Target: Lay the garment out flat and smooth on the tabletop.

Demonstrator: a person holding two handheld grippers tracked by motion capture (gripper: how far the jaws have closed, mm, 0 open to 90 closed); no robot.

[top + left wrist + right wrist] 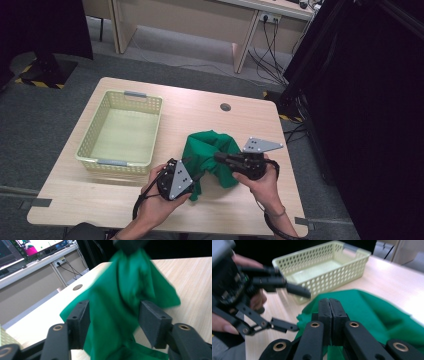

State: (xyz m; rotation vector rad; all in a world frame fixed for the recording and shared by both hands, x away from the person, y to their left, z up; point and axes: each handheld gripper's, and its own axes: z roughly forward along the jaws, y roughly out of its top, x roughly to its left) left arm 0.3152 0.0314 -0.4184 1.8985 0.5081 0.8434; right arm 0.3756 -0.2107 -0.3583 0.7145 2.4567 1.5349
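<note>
high view: a green cloth [212,155] lies bunched on the near right part of the light wooden table [250,120], to the right of the pale yellow plastic basket [122,129], which has perforated walls and is empty. the left gripper [192,172] sits at the cloth's near left edge and the right gripper [220,157] reaches into the fabric from the right.

left gripper view: the jaws stand apart, with the cloth hanging between them, and the pads do not press on it. the fabric is lifted to a peak at the far side and falls in loose folds. i judge it to be thin, light and very soft, not slippery and not fragile; it will sag and change shape when it is moved. a good place to take it is a free edge or a corner, so that it opens flat.

right gripper view: the jaws are pressed together on a pinch of the green cloth [372,312]. the basket [329,270] stands farther off, and the left gripper [294,308] is at the left with its jaws apart.
</note>
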